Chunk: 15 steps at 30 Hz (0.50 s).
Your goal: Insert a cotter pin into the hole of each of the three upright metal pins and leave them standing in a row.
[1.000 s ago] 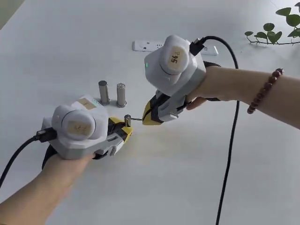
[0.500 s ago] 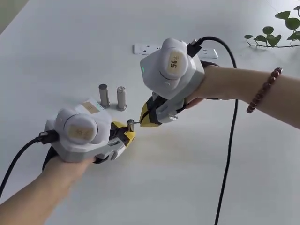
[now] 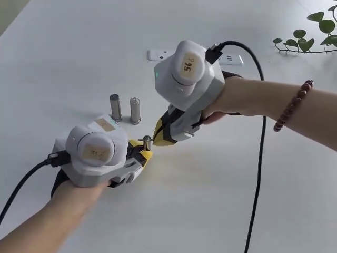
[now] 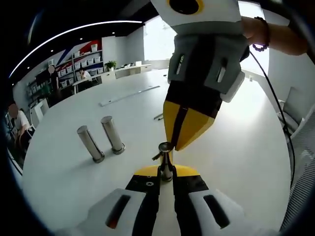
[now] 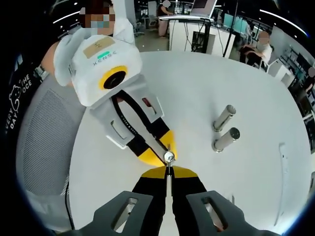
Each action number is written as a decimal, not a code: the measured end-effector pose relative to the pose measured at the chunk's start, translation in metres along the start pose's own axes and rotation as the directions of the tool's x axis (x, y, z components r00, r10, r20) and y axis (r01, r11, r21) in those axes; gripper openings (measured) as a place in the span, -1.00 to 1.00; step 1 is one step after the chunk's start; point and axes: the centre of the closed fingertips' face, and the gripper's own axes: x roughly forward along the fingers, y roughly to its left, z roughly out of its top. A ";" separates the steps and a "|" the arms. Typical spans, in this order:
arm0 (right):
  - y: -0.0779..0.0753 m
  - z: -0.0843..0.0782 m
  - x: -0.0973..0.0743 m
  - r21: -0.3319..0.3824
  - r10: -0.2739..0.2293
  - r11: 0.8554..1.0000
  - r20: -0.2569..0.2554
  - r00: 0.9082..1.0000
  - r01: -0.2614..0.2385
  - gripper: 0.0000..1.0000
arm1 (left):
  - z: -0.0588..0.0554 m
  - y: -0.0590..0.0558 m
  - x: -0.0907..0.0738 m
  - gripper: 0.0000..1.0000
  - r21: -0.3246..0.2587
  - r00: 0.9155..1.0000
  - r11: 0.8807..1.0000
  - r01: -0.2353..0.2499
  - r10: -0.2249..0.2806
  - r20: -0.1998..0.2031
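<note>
Left gripper [image 3: 143,153], low and level, clamps a short grey metal pin [image 4: 166,157] upright. Right gripper [image 3: 158,138] slants down, jaws pinching a thin wire cotter pin [image 4: 156,157].

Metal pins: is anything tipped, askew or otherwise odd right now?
Nothing stands out. Two metal pins stand upright side by side on the table. The third pin is clamped upright in the left gripper, with the right gripper closed at its head.
</note>
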 end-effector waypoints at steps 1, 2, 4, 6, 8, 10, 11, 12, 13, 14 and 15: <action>0.000 0.000 0.000 0.001 -0.006 1.000 0.001 1.000 0.006 -1.00 | -0.002 0.000 0.000 -0.85 -0.008 1.000 1.000 -0.008 0.008 -0.011; 0.000 0.001 0.000 0.003 -0.009 1.000 0.004 1.000 0.009 -1.00 | -0.003 0.001 0.000 -0.85 -0.010 1.000 1.000 -0.015 0.015 -0.017; 0.000 0.001 0.001 0.011 -0.010 1.000 0.008 1.000 0.010 -1.00 | -0.004 -0.002 -0.001 -0.76 -0.004 0.999 1.000 -0.025 0.025 -0.022; 0.001 0.001 0.001 0.011 -0.009 1.000 0.011 1.000 0.009 -1.00 | -0.001 -0.007 -0.003 -0.67 0.004 0.999 0.999 -0.034 0.034 -0.003; 0.000 0.001 0.001 0.010 -0.013 1.000 0.011 1.000 0.013 -1.00 | -0.003 -0.007 -0.003 -0.65 0.008 0.999 0.999 -0.051 0.051 -0.014; 0.000 0.002 0.001 0.013 -0.015 1.000 0.011 1.000 0.015 -1.00 | -0.004 -0.006 -0.003 -0.64 -0.009 0.998 0.998 -0.064 0.064 -0.010; 0.001 0.002 0.001 0.013 -0.015 1.000 0.011 1.000 0.015 -1.00 | -0.004 -0.007 -0.003 -0.62 -0.009 0.998 0.998 -0.066 0.066 -0.011; 0.001 0.002 0.001 0.011 -0.016 1.000 0.010 1.000 0.016 -1.00 | -0.004 -0.007 -0.003 -0.62 -0.007 0.997 0.997 -0.072 0.072 -0.007; 0.001 0.001 0.001 0.011 -0.016 1.000 0.009 1.000 0.016 -1.00 | -0.003 -0.007 -0.004 -0.62 -0.003 0.997 0.997 -0.077 0.077 -0.005; 0.000 0.001 0.001 0.008 -0.017 1.000 0.009 1.000 0.017 -1.00 | -0.001 -0.007 -0.004 -0.62 0.001 0.997 0.997 -0.083 0.083 0.004; 0.000 0.001 0.001 0.008 -0.020 1.000 0.011 1.000 0.020 -1.00 | 0.000 -0.006 -0.004 -0.62 0.000 0.996 0.996 -0.091 0.091 0.009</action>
